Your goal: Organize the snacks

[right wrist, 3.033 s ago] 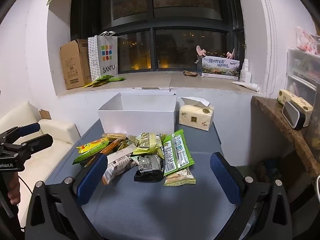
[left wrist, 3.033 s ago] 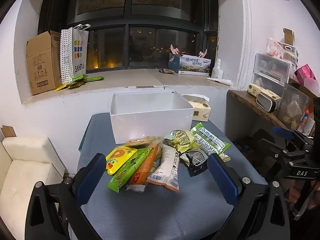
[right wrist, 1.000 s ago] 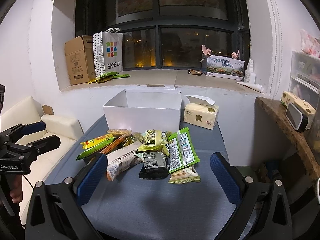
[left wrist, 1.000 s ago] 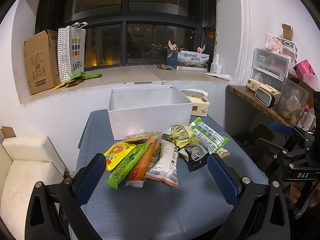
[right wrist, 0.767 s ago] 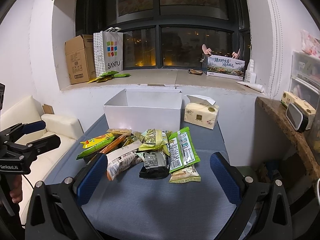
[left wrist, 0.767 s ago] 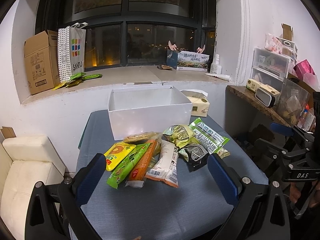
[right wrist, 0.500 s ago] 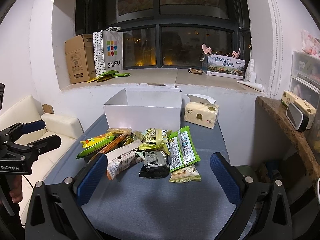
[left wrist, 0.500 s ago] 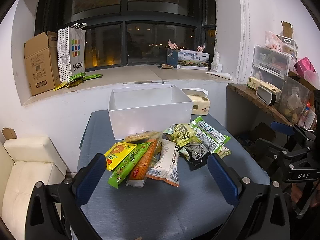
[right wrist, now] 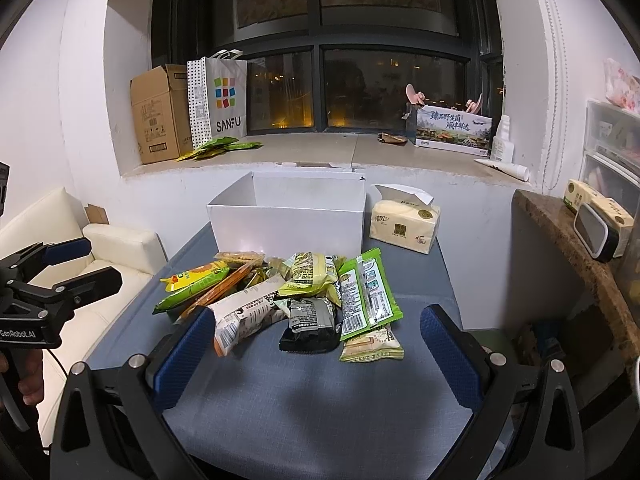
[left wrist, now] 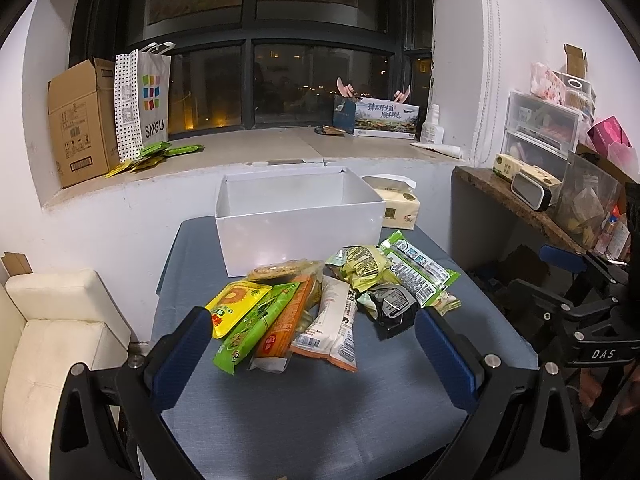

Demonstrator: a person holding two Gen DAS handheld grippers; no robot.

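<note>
A heap of snack packets (left wrist: 332, 296) (right wrist: 296, 288) lies mid-table on the blue-grey cloth: a yellow pack (left wrist: 234, 306), long green and orange packs, a white pack (left wrist: 334, 320), a black pack (right wrist: 310, 322) and a long green pack (right wrist: 368, 294). Behind the heap stands an empty white box (left wrist: 298, 216) (right wrist: 290, 216). My left gripper (left wrist: 314, 346) hangs open over the near table edge, short of the heap, holding nothing. My right gripper (right wrist: 314, 342) is likewise open and empty, just in front of the black pack.
A tissue pack (right wrist: 404, 222) sits right of the box. The windowsill behind holds a cardboard carton (left wrist: 82, 120), a paper bag (left wrist: 144, 100) and green sachets. A cream sofa (left wrist: 52, 340) is left; a wooden shelf (left wrist: 516, 204) with storage drawers is right.
Both views have shifted slightly; the table and the heap sit a little closer and lower in frame. No packet has moved and both grippers stay open.
</note>
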